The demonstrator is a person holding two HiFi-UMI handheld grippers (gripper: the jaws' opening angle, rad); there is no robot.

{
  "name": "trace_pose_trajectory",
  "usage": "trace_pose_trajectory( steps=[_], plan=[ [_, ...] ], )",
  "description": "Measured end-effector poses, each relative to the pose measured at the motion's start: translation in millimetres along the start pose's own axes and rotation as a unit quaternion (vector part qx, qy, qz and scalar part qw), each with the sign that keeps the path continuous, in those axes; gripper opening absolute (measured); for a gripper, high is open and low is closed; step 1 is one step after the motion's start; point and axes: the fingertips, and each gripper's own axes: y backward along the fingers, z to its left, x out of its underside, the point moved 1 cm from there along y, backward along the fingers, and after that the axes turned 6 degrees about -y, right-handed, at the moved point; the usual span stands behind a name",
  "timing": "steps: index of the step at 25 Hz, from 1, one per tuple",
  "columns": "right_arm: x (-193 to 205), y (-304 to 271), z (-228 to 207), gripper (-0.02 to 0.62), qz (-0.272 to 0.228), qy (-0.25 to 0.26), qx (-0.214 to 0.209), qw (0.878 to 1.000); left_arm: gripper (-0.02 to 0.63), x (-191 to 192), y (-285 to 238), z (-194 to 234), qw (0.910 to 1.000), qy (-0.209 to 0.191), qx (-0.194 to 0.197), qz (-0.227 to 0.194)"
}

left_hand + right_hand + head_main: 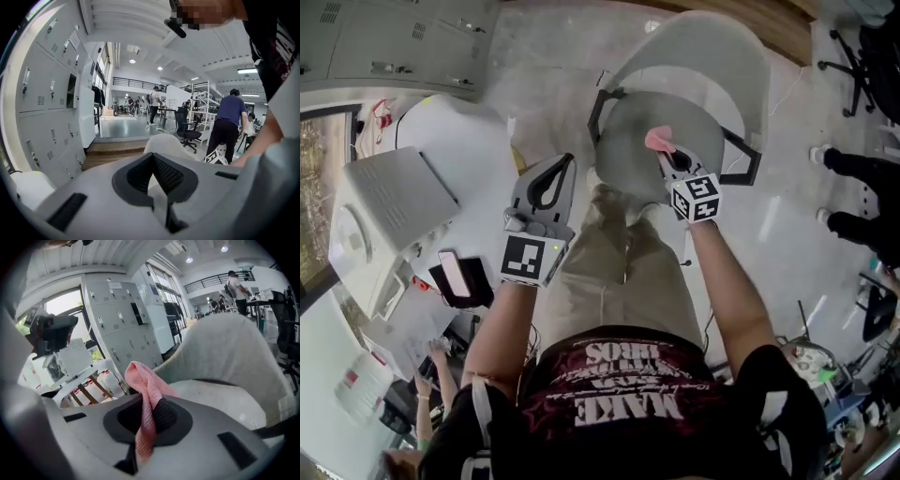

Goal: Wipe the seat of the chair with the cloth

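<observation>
Wiping looks barely begun, if begun at all. The right hand-held gripper (pixel 149 404) pinches the pink cloth (pixel 144 380) between its jaws, with a bunched end standing up past the tips and a tail hanging below. It is over the grey seat (pixel 628 150) of the chair (pixel 712 56), in the upper middle of the head view. I judge the whole seat is left to wipe, since no cleaned patch or streak shows. The left hand-held gripper (pixel 153 157) has its jaws pressed together on nothing and sits to the lower left of the seat, off the chair.

The head view gives the layout: both grippers, and the cloth over the right part of the seat. It does not show whether the cloth touches the seat. The right gripper view looks low across the seat at its lower right. There the cloth stands in front of the chair back, seemingly apart from the surface, and small pale specks show on the seat. The left gripper view shows only the top of the chair back at centre and lockers (pixel 47 93) at left.
</observation>
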Motion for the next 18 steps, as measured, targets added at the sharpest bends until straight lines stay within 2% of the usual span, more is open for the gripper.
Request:
trace_pose_trajectory(
  steps=[6,11,15,18],
  plan=[
    [60,-103,-27,0.031,0.075,-0.002,0.001,0.997,0.002,31,-29,16,0.9996,0.007,0.021,0.016],
    [105,-171,-54,0.031,0.146,0.016,0.024,0.989,0.002,74,-42,20,0.9978,0.016,0.036,0.054],
    [137,-192,-79,0.031,0.198,0.03,0.054,0.978,0.001,100,-48,20,0.9958,0.029,0.041,0.076],
    [149,-179,-107,0.031,0.206,0.016,0.08,0.975,0.002,108,-55,17,0.9949,0.029,0.05,0.083]
  ],
)
